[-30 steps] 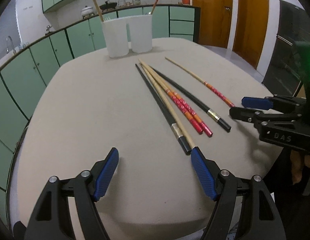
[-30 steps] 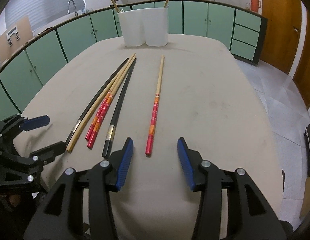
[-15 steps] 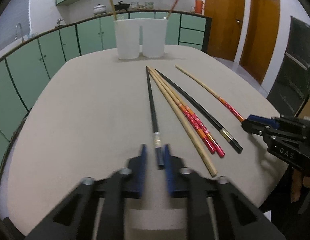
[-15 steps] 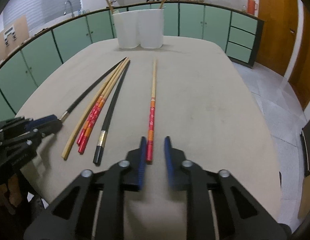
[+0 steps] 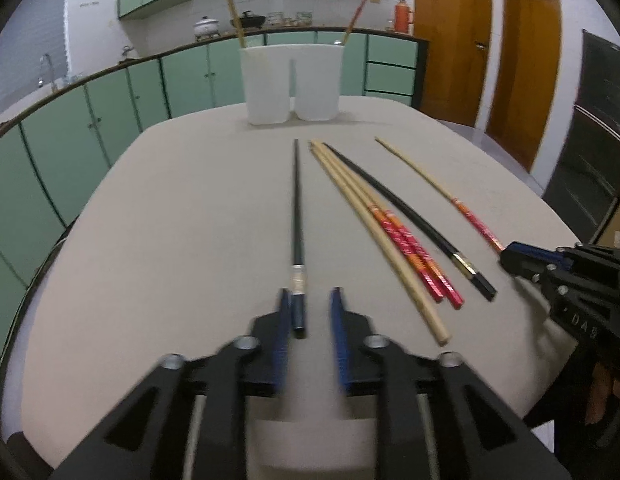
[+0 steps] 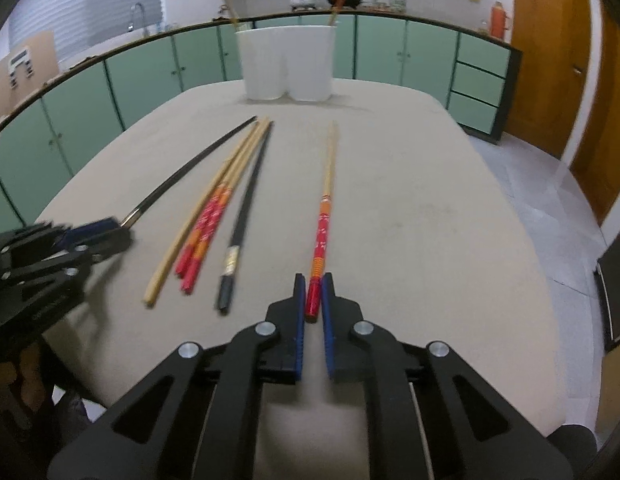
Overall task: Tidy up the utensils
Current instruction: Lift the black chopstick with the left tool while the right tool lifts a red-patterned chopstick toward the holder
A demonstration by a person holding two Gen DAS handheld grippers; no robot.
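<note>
The left gripper [image 5: 310, 314] has its jaws opening: the blue pads stand apart, and the butt end of a black chopstick [image 5: 296, 216] lies between them, against the left pad and clear of the right one. The right gripper [image 6: 313, 300] is clenched on the red butt end of a red-handled chopstick [image 6: 325, 204], both pads pressing on it.

Taking the pair of white containers [image 5: 290, 80] at the far edge of the table [image 5: 170, 240] as the landmark: they stand side by side, touching, each holding one upright chopstick. In the left wrist view the left container [image 5: 266, 82] has a plain wooden stick [image 5: 233, 14] leaning out of it, and the right container [image 5: 318, 80] a red-topped stick [image 5: 355, 20].

The black chopstick in the left gripper points almost straight at the gap between the two containers, its tip well short of them. To the right of it in that view lies a fanned group whose tips gather toward the containers: a long plain wooden chopstick [image 5: 373, 236], two red-handled ones [image 5: 409, 254] lying together, and a second black chopstick [image 5: 413, 220] with a metal band near its butt. Farthest right of the containers' line lies the chopstick held by the right gripper [image 5: 525, 258], its pale tip also aimed toward the containers but well apart from them.
</note>
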